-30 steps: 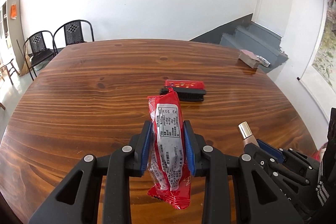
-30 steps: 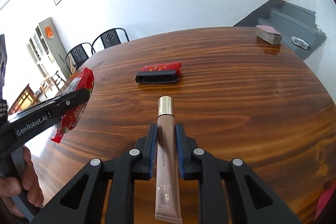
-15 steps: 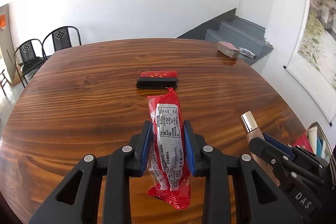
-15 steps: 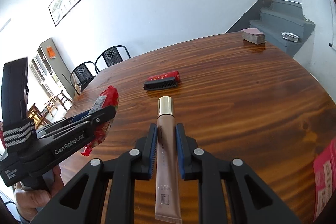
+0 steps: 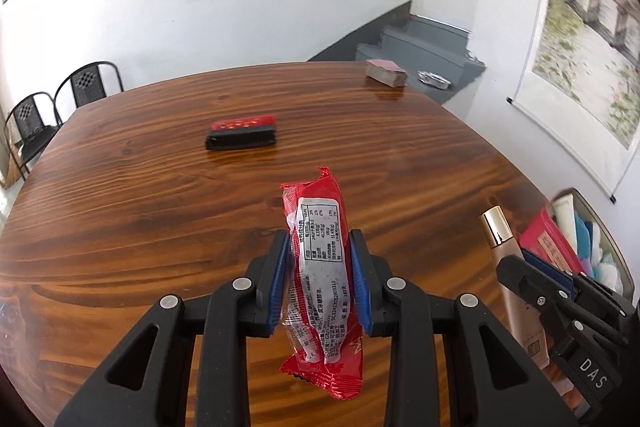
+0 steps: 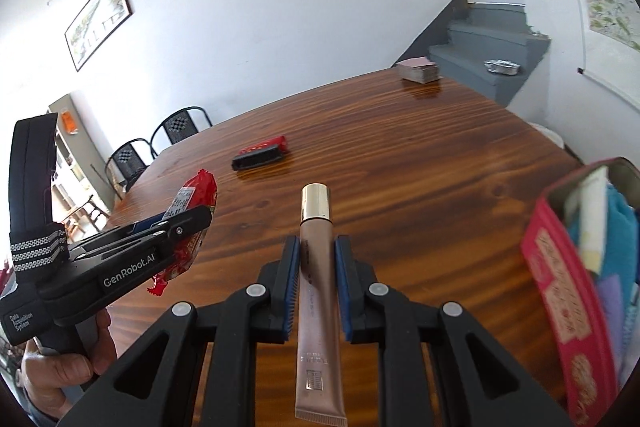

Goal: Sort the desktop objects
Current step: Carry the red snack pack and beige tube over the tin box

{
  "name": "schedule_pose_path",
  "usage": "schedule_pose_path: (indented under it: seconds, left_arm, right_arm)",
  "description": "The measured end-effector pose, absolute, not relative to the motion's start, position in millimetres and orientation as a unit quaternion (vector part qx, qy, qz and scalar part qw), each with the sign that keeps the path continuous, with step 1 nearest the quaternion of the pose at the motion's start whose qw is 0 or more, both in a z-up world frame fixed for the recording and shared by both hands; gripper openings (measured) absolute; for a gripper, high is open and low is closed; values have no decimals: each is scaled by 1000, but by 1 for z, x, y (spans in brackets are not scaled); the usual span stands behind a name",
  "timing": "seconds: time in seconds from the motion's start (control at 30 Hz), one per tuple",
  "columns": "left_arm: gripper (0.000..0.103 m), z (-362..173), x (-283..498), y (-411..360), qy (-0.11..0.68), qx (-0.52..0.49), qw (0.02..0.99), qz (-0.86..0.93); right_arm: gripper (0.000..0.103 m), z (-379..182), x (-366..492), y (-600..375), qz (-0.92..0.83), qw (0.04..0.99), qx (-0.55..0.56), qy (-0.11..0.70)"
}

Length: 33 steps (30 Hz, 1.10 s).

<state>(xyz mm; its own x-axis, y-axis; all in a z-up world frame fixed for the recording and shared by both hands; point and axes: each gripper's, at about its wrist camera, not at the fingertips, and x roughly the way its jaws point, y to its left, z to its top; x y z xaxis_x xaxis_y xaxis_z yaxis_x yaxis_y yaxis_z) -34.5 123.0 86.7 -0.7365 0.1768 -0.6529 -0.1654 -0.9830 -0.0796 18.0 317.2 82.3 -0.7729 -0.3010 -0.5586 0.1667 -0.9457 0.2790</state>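
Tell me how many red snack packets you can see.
2. One red snack packet clamped in the left gripper; another lying on the table behind a black comb. The box might hide more.

A domestic or small-office room is indicated: a wooden worktop (image 5: 160, 187) is flanked by black metal chairs (image 5: 86, 83), framed pictures (image 6: 98, 19) and a scroll (image 5: 580, 27) are hung on white walls, and grey stairs (image 6: 488, 43) are seen behind.
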Motion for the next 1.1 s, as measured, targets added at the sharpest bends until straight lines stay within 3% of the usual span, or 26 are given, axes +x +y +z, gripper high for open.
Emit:
schedule_pose_path:
  seconds: [1.1]
  left_arm:
    - [32,99,14,197,32,-333,162,929]
  right_arm:
    - [20,103,87,381,-951,81,256,-151]
